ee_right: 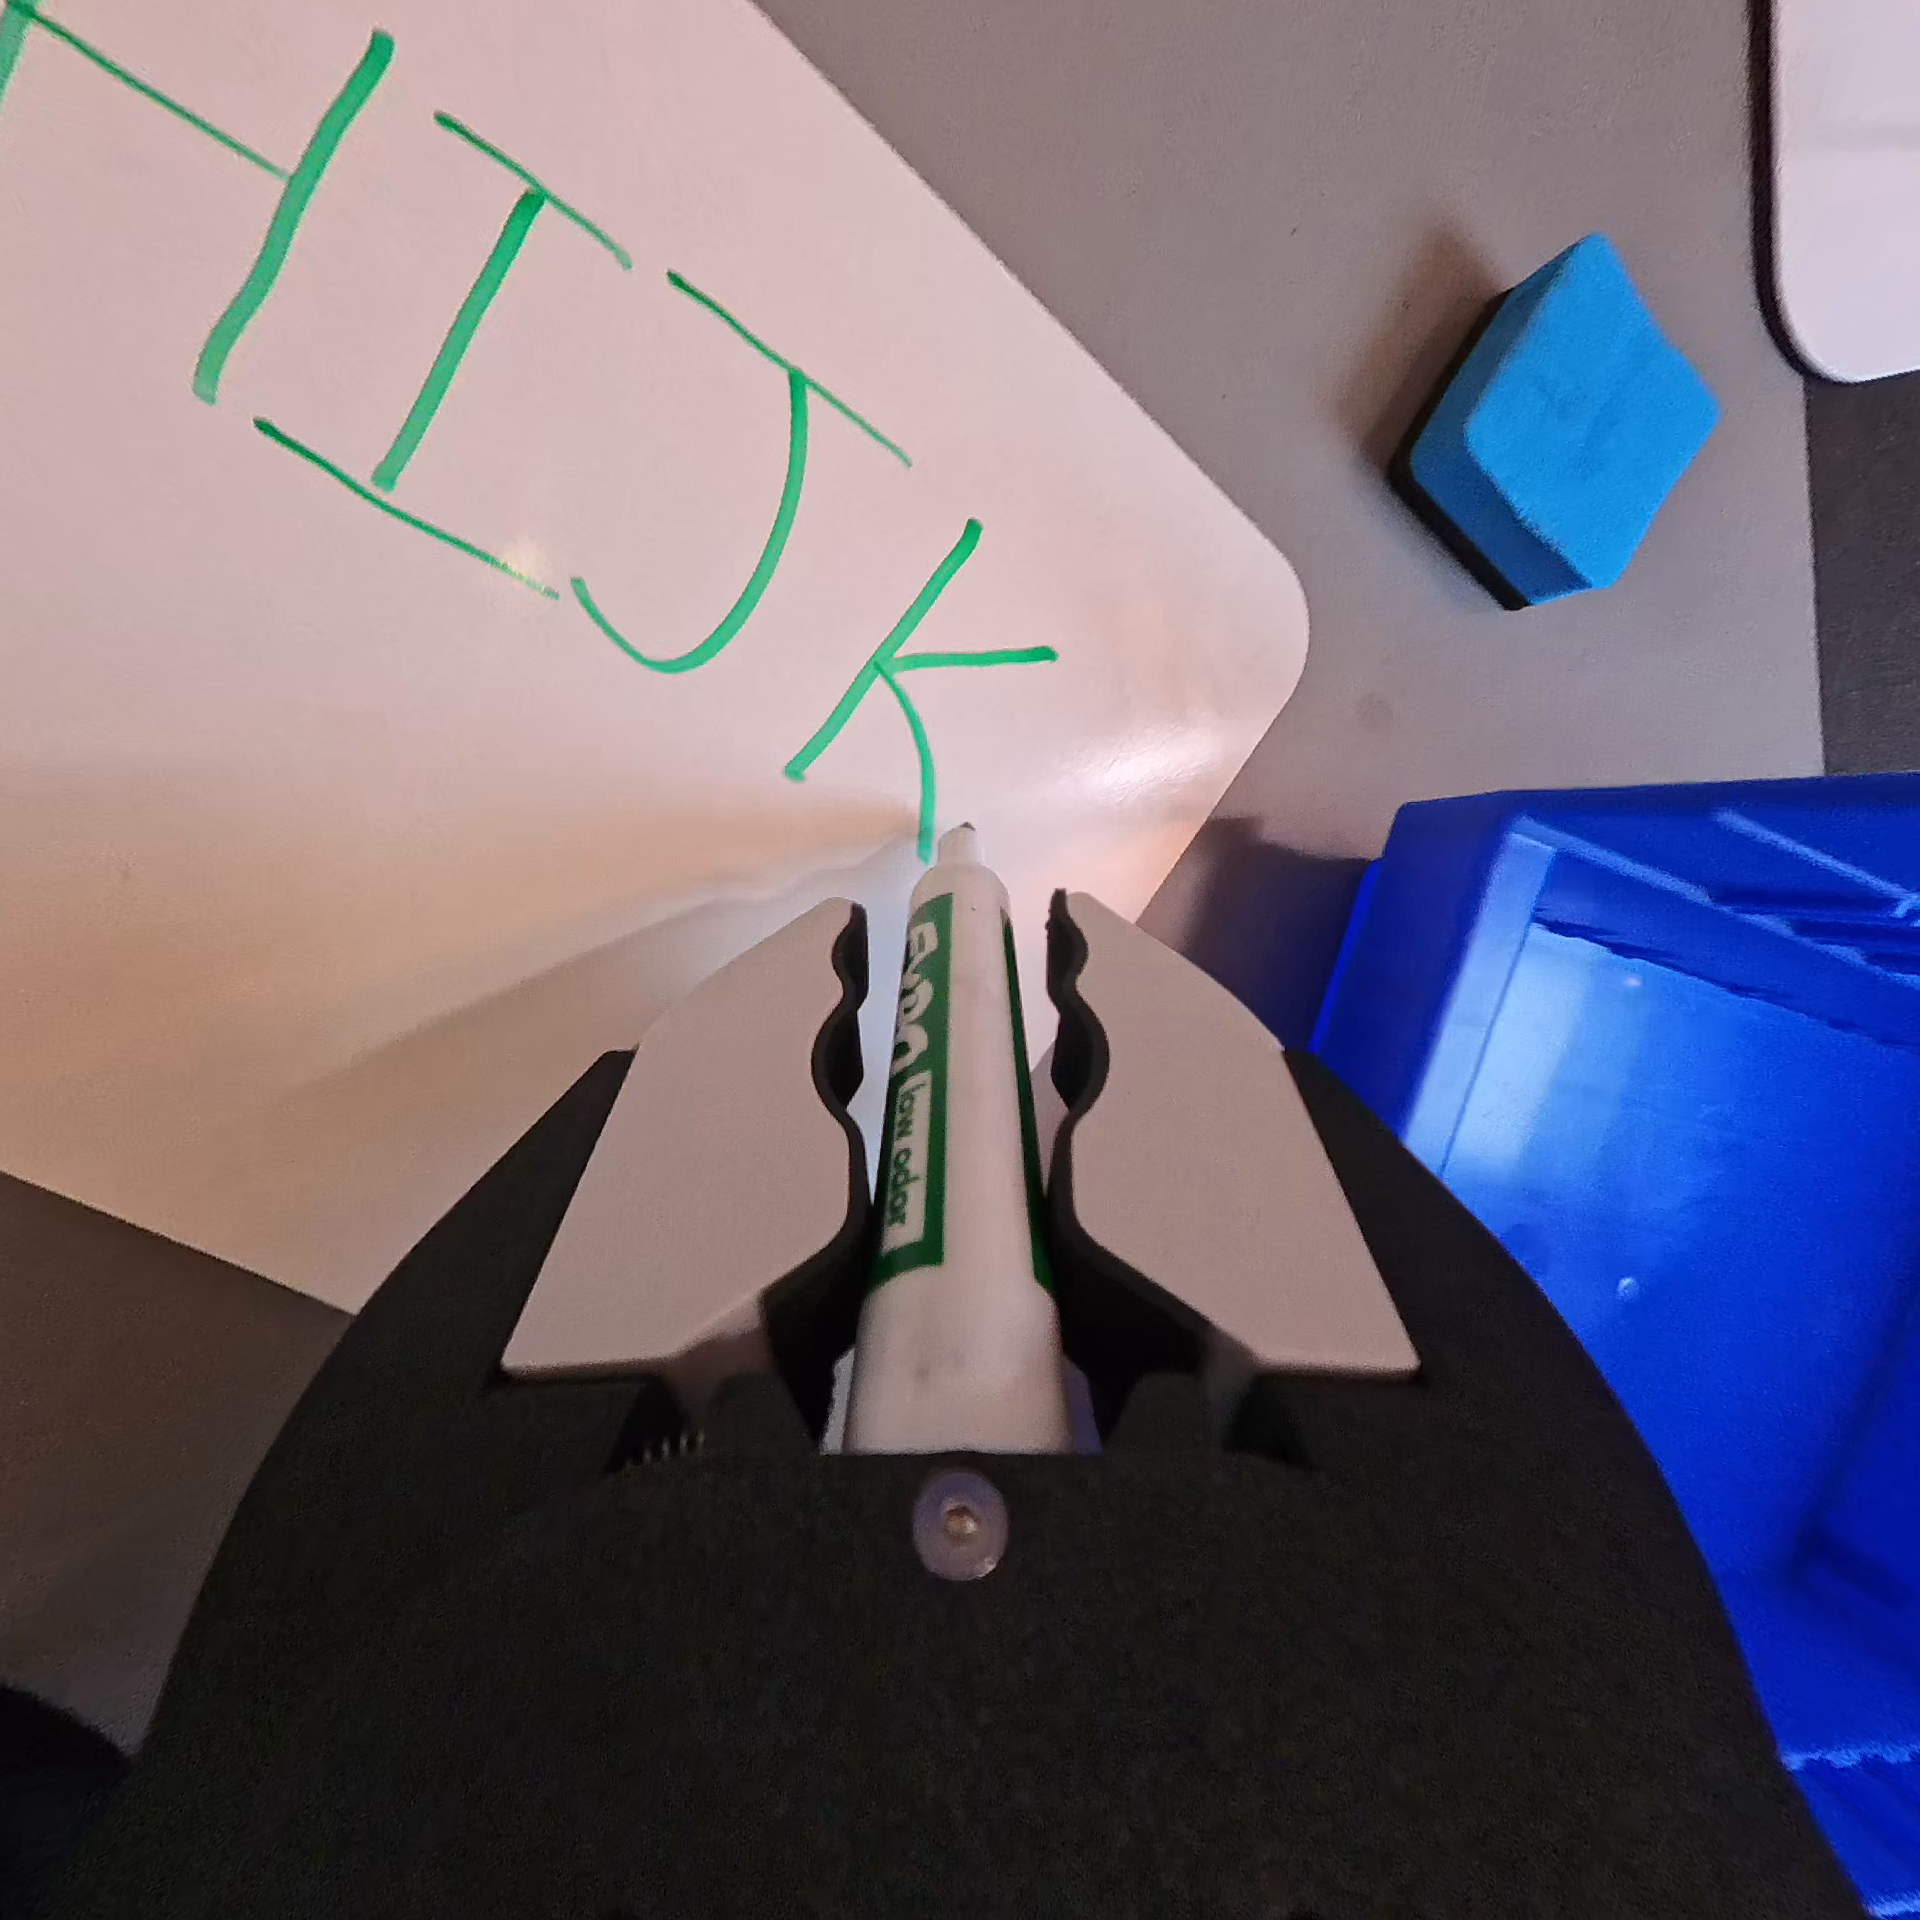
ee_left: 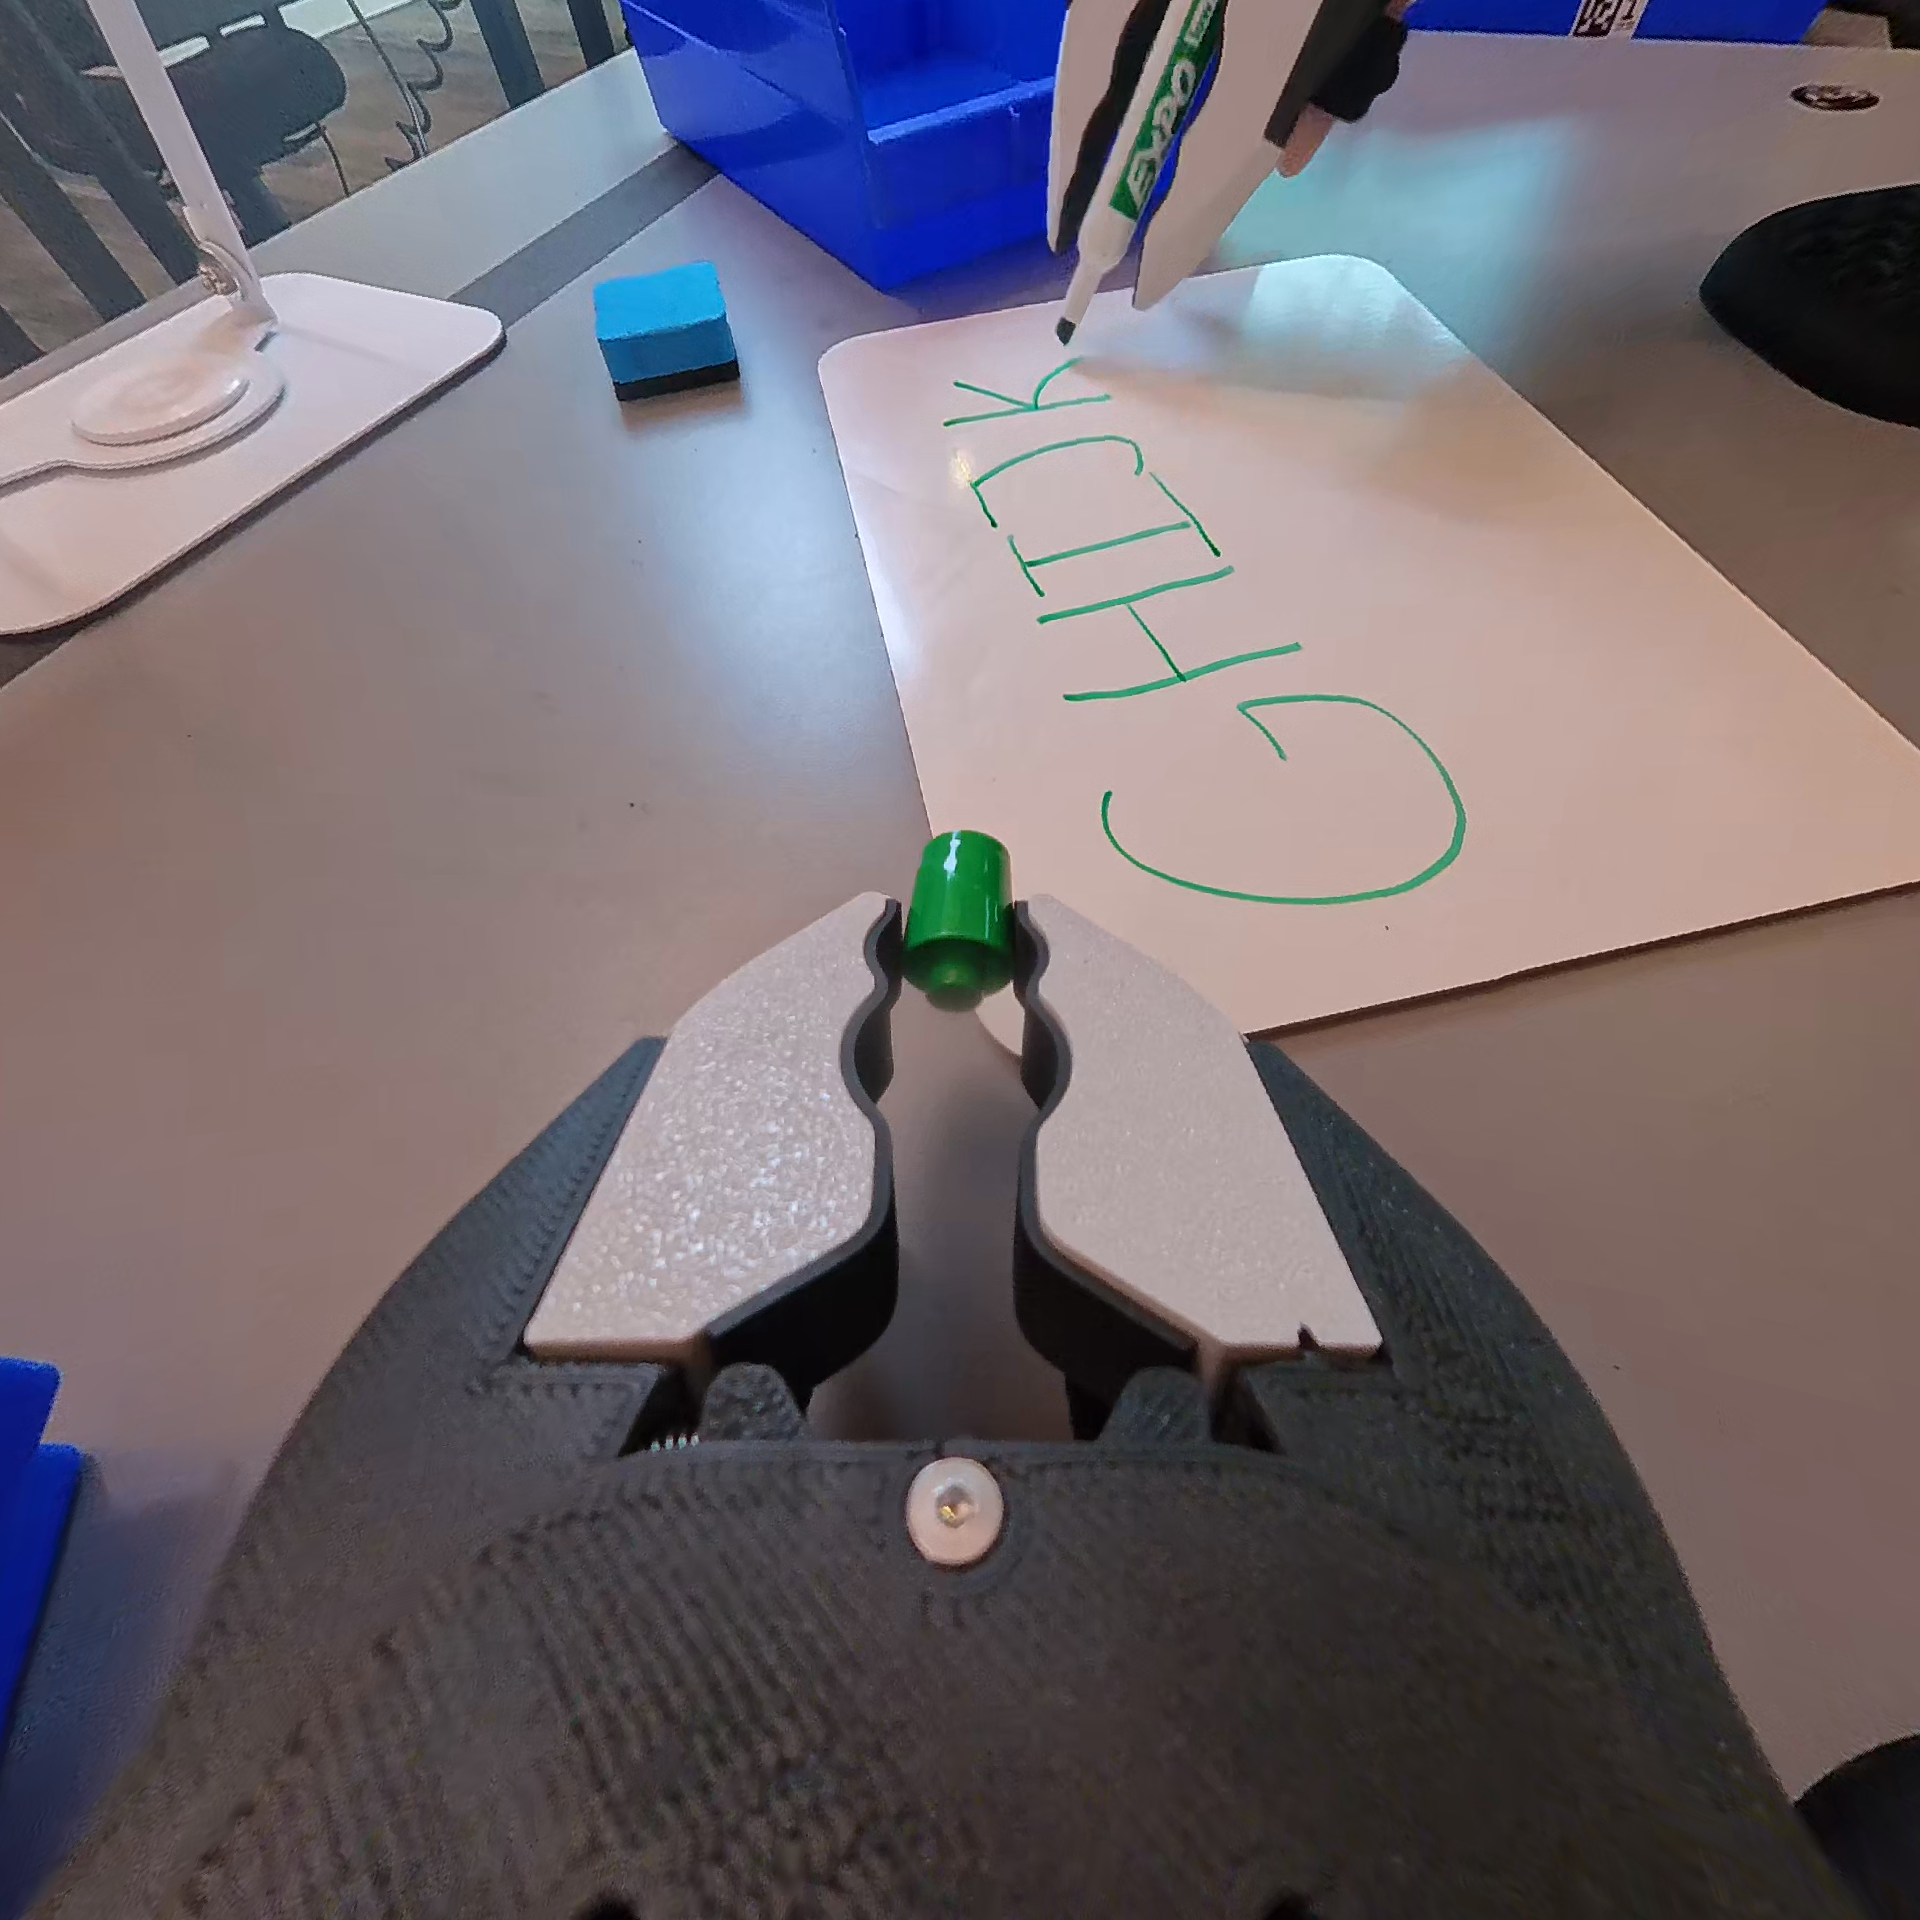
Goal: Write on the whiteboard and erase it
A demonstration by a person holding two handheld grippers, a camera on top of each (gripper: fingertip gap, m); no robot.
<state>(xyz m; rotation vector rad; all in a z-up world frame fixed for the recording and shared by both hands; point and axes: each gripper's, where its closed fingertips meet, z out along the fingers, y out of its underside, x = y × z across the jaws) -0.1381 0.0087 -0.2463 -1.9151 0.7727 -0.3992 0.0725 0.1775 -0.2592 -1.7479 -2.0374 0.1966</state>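
My right hand-held gripper [ee_right: 956,914] grips the marker [ee_right: 961,1143], tip just off the whiteboard [ee_right: 312,831] at frame centre. My left hand-held gripper [ee_left: 956,920] pinches the green cap [ee_left: 958,904]. I'd keep strokes light; the eraser [ee_right: 1558,416] waits upper right.

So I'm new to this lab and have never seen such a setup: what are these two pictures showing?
They are two hand-held two-finger grippers, each with a camera looking along its fingers, so each picture is one gripper's own view. The left gripper pinches a green marker cap. The right gripper holds a green whiteboard marker, tip at the whiteboard, beside green writing. On the grey table also lie a blue eraser, a blue bin and a white stand base.
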